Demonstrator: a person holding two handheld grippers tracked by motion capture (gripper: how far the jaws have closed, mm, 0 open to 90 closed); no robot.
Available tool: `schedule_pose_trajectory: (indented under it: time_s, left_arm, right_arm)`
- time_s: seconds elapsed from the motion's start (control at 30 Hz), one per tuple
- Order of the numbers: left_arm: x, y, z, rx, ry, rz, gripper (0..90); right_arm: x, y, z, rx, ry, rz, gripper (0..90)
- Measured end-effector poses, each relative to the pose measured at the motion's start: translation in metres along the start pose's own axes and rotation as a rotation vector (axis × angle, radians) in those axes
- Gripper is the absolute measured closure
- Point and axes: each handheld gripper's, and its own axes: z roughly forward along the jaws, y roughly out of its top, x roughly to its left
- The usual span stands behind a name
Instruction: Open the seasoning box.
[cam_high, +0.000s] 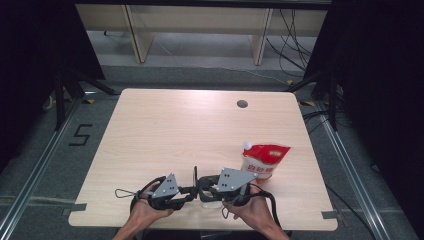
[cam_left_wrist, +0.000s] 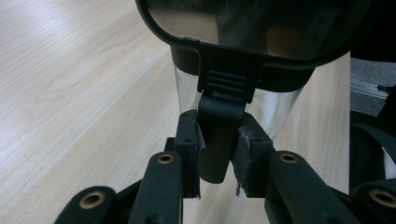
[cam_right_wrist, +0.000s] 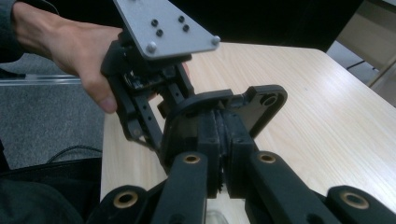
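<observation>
A clear container (cam_high: 209, 201) with a black lid (cam_left_wrist: 252, 28) stands near the table's front edge, between my two grippers. Its see-through wall (cam_left_wrist: 280, 109) narrows downward in the left gripper view. My left gripper (cam_left_wrist: 217, 140) is shut on the black latch tab (cam_left_wrist: 219, 109) that hangs from the lid's rim. From the other side, my right gripper (cam_right_wrist: 220, 133) is shut on the edge of the black lid (cam_right_wrist: 261, 105). In the high view the left gripper (cam_high: 187, 192) and right gripper (cam_high: 204, 186) nearly meet over the container.
A red and white pouch (cam_high: 263, 160) with a white cap stands upright just right of and behind the right gripper. The light wooden table (cam_high: 175, 130) has a round cable hole (cam_high: 242, 104) at the far right. Dark stands flank the table.
</observation>
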Motion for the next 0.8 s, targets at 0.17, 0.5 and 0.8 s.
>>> schedule_pose_trajectory:
  time_s: [0.17, 0.5, 0.8]
  left_arm:
    - [-0.001, 0.0, 0.001, -0.004, -0.003, -0.011, 72.7]
    - [-0.002, 0.001, 0.0, -0.001, 0.008, -0.014, 72.7]
    - [-0.001, -0.001, -0.001, 0.016, 0.004, -0.012, 67.6]
  right_arm:
    - [0.0, 0.004, 0.007, 0.005, 0.009, -0.016, 87.9]
    - [-0.001, 0.004, 0.011, -0.001, 0.009, -0.006, 86.2]
    - [-0.009, -0.005, 0.001, 0.005, -0.029, 0.027, 75.7]
